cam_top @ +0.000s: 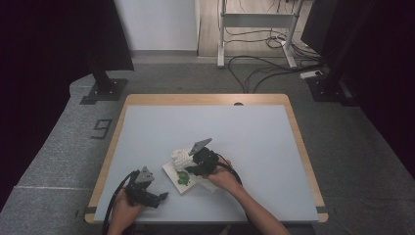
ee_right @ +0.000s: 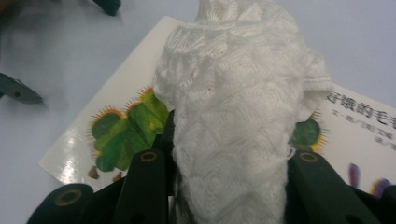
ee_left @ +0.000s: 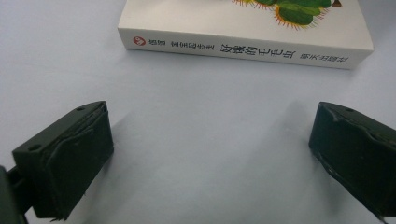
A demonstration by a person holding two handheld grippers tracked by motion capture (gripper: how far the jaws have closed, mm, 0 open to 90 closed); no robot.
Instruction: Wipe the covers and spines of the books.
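Pinching a white cloth [ee_right: 233, 121] at mid-frame, the right hand-held gripper [cam_top: 195, 164] could nudge the unsecured book [ee_right: 116, 126]; the left hand-held gripper [ee_left: 210, 154] rests spread.

One book [cam_top: 182, 180], one white cloth [cam_top: 182, 157], two tools, apparently nothing more.

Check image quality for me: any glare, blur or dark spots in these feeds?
High view: dim, black at both sides. Left gripper view: sharp book spine, soft shadows beside the jaws. Right gripper view: glare on the book's glossy cover; the white cloth up close is slightly soft.
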